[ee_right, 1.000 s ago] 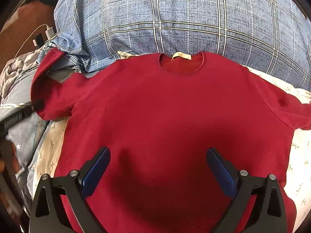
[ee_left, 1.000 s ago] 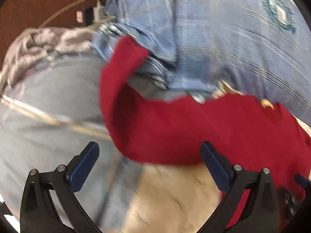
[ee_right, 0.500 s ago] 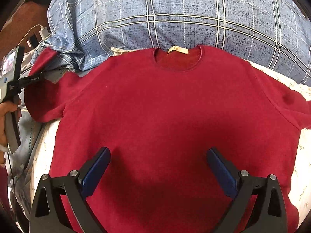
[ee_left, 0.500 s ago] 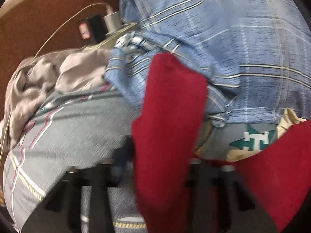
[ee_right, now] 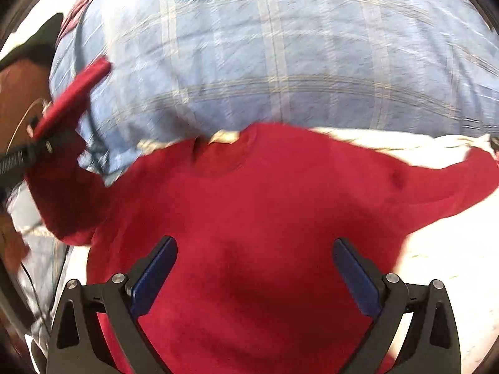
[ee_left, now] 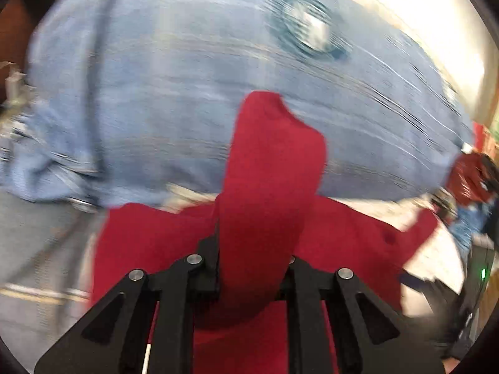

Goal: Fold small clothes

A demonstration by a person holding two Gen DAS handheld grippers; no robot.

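A red short-sleeved shirt [ee_right: 255,205] lies face up on the bed, collar toward the pillow. My left gripper [ee_left: 254,243] has the shirt's left sleeve [ee_left: 274,162] between its jaws. They are still closing, the pads press on the cloth, and the sleeve stands up lifted above the shirt body. In the right wrist view that lifted sleeve [ee_right: 75,93] sticks up at the left edge. My right gripper [ee_right: 254,268] hovers open over the shirt's lower middle with nothing between its fingers. Both views are motion-blurred.
A big blue plaid pillow [ee_right: 280,62] lies just behind the collar. Cream floral sheet [ee_right: 452,265] shows to the right of the shirt. Grey bedding [ee_left: 40,249] is bunched at the left, and a hand [ee_right: 12,249] is at that edge.
My left gripper went from wide open to closed on the left sleeve, then lifted it and swung it in over the shirt. The right gripper stayed open and shifted slightly.
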